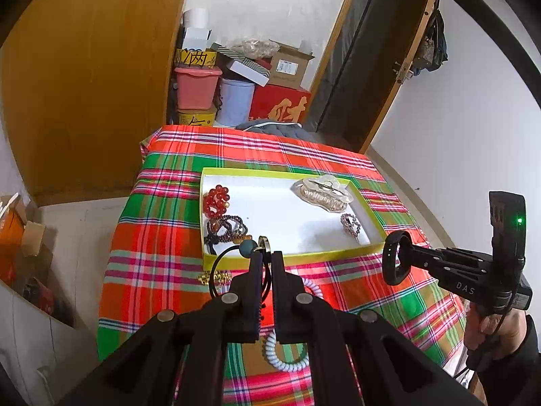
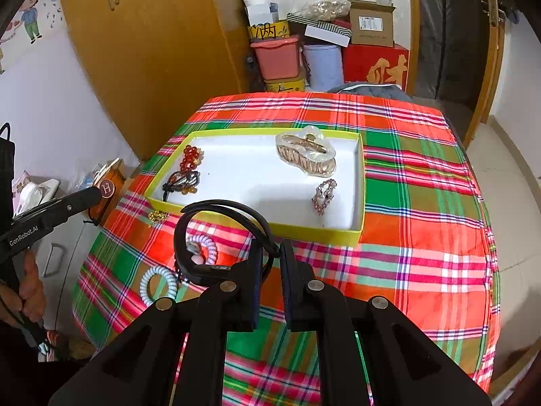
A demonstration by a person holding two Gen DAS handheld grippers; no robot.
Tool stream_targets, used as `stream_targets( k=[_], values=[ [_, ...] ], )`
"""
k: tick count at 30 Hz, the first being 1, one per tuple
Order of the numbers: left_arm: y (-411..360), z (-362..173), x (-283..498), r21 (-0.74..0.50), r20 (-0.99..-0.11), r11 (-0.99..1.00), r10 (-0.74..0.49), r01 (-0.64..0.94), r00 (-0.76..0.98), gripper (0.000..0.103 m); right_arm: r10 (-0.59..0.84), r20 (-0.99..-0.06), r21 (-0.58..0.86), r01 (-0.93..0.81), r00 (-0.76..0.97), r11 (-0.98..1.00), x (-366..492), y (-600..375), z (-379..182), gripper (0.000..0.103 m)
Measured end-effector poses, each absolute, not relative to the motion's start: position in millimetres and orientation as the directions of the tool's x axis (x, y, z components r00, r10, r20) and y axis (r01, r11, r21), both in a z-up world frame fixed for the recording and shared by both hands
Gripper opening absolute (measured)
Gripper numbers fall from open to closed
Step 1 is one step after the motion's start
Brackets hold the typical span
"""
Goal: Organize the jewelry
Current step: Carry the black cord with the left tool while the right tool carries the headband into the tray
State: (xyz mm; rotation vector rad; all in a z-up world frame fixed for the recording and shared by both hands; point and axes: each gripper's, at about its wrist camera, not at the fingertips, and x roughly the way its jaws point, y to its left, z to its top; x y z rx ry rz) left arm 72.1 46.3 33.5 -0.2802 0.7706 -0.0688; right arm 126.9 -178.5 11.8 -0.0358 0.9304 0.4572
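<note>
Red-green plaid tablecloth (image 2: pixel 422 203), yellow-green tray (image 2: pixel 358 233) with white floor, red beads (image 2: pixel 191 159), black band (image 2: pixel 189 250), possibly pale-blue coil tie (image 2: pixel 159 284)

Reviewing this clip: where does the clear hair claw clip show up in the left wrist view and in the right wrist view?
Left wrist view: the hair claw clip lies at the far right end of the yellow-rimmed tray, right of picture centre.
Right wrist view: the clip lies at the tray's far right end, above picture centre.
Shared landmark: the red bead bracelet at the tray's far left end.
</note>
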Motion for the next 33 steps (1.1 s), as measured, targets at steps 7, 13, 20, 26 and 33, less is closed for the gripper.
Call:
stream_targets(
  k=[7,13,20,26,33],
  values=[
    [50.9,28.8,93.9,-0.265,-0.681,0.963,-0.157,-0.041,0.715,0.005,0.345,-0.778,0.150,-0.379,0.524,0.913,149.7,-177.4,12.3,0.010],
    [56.4,26.6,118.1,-0.252,-0.680,0.967,-0.154,-0.031,0.717,0.005,0.320,-0.783,0.138,-0.353,0.533,0.926,174.6,-179.8,7.4,0.010],
    [60.3,27.0,138.3,-0.249,-0.672,0.968,-0.165,-0.010,0.722,0.005,0.292,-0.801,0.125,-0.331,0.523,0.935,195.4,-182.0,-4.7,0.010],
    [58.1,16.5,150.4,-0.254,-0.687,0.967,-0.180,-0.001,0.704,0.005,0.278,-0.819,0.120,-0.324,0.502,0.938,206.5,-182.7,-16.8,0.010],
    [56.3,-7.1,160.9,-0.261,-0.724,0.965,-0.193,-0.004,0.662,0.005,0.255,-0.844,0.098,-0.330,0.472,0.939,212.9,-178.3,-29.8,0.010]
  ],
)
